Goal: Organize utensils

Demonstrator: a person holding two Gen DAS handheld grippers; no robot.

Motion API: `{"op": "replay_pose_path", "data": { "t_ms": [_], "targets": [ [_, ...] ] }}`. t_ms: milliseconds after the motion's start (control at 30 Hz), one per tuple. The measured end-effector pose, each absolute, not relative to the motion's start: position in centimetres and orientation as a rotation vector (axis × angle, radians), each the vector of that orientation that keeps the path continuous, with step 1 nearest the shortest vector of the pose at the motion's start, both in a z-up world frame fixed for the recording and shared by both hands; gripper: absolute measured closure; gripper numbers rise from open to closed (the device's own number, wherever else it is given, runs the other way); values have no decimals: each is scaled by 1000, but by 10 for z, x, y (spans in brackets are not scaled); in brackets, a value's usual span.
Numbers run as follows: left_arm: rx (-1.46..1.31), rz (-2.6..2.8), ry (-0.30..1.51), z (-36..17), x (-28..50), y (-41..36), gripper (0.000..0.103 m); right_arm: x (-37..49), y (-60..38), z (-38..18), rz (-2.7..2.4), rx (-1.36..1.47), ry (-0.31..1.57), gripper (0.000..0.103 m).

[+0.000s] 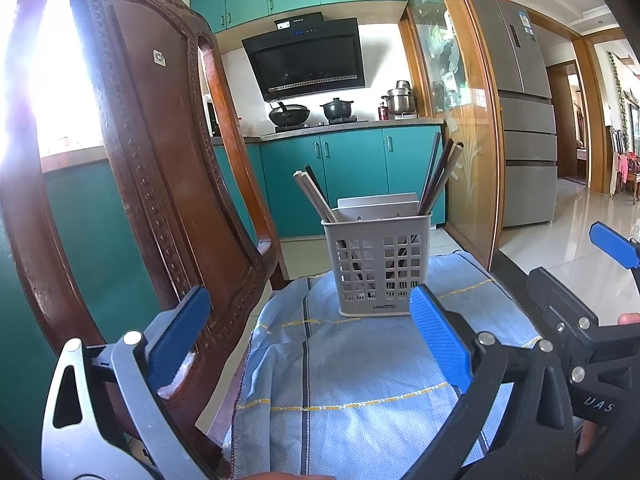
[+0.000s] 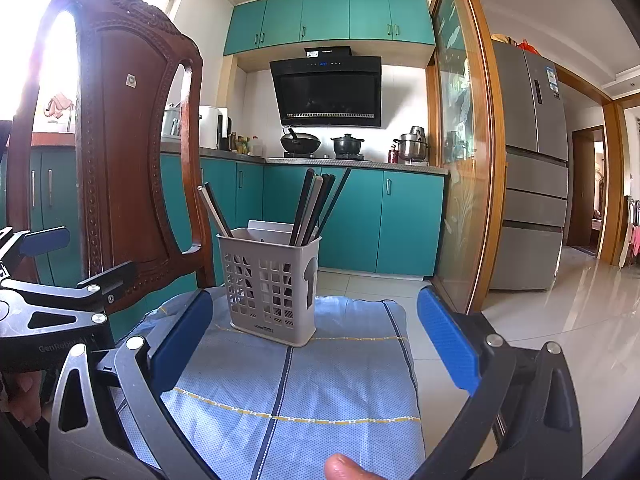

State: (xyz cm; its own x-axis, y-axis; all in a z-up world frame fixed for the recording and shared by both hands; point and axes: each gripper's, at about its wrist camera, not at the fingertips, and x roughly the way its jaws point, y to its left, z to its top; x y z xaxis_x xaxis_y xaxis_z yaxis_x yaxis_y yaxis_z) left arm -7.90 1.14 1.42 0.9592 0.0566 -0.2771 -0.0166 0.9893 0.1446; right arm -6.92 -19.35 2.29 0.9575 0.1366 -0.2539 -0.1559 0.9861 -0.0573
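A grey slotted utensil holder (image 1: 378, 264) stands upright on a blue cloth (image 1: 360, 380). It also shows in the right wrist view (image 2: 270, 284). Pale chopsticks (image 1: 314, 196) lean left in it and dark chopsticks (image 1: 438, 178) lean right. In the right wrist view pale ones (image 2: 214, 210) lean left and dark ones (image 2: 316, 206) stand at the right. My left gripper (image 1: 310, 320) is open and empty, a short way in front of the holder. My right gripper (image 2: 314, 322) is open and empty, also just short of the holder.
A carved wooden chair back (image 1: 156, 152) rises close on the left, also in the right wrist view (image 2: 120, 152). The right gripper's body (image 1: 580, 320) sits at the right of the left view. Teal cabinets, a stove with pots, a glass door (image 2: 460, 168) and a fridge (image 2: 532, 168) lie beyond.
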Motion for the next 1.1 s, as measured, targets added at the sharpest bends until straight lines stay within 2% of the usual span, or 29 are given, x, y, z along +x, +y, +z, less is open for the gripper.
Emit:
{"op": "replay_pose_path", "data": {
  "t_ms": [1100],
  "targets": [
    [150, 27, 278, 14, -80, 11, 4, -71, -197, 26, 153, -87, 245, 3]
  ]
}}
